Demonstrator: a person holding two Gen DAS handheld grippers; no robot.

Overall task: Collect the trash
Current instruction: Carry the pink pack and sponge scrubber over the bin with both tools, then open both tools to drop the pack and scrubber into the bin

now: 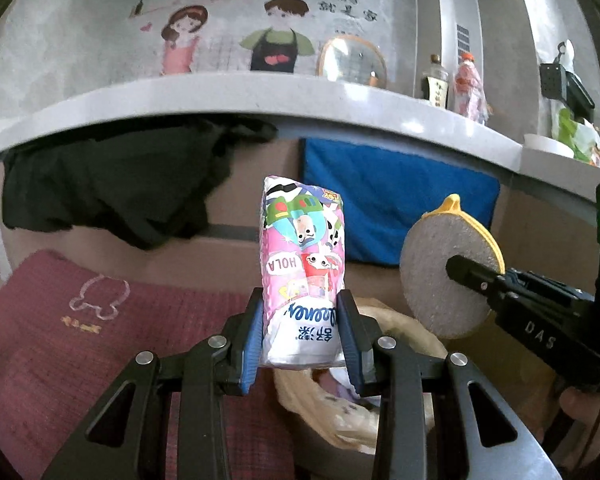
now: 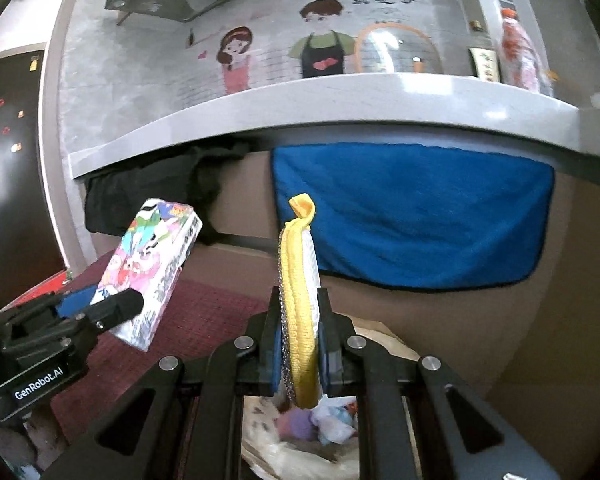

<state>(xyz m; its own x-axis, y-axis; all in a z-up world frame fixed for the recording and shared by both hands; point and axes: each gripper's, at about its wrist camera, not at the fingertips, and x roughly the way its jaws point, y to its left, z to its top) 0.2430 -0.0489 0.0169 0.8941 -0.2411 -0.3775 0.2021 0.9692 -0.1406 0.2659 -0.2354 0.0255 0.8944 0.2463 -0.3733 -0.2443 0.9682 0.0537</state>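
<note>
Left fingers [image 1: 256, 344] pinching pink cartoon-printed tissue pack [image 1: 302, 264]; right fingers [image 2: 330, 340] pinching round yellow-edged scrub pad [image 2: 300, 320].

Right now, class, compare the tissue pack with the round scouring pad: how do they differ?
The tissue pack is a box-like block with cartoon prints; the scouring pad is a flat disc, grey-faced with a yellow rim. The pack sits in the left tongs; the pad sits edge-on in the right tongs. Both are clamped upright above the lined bin.
</note>
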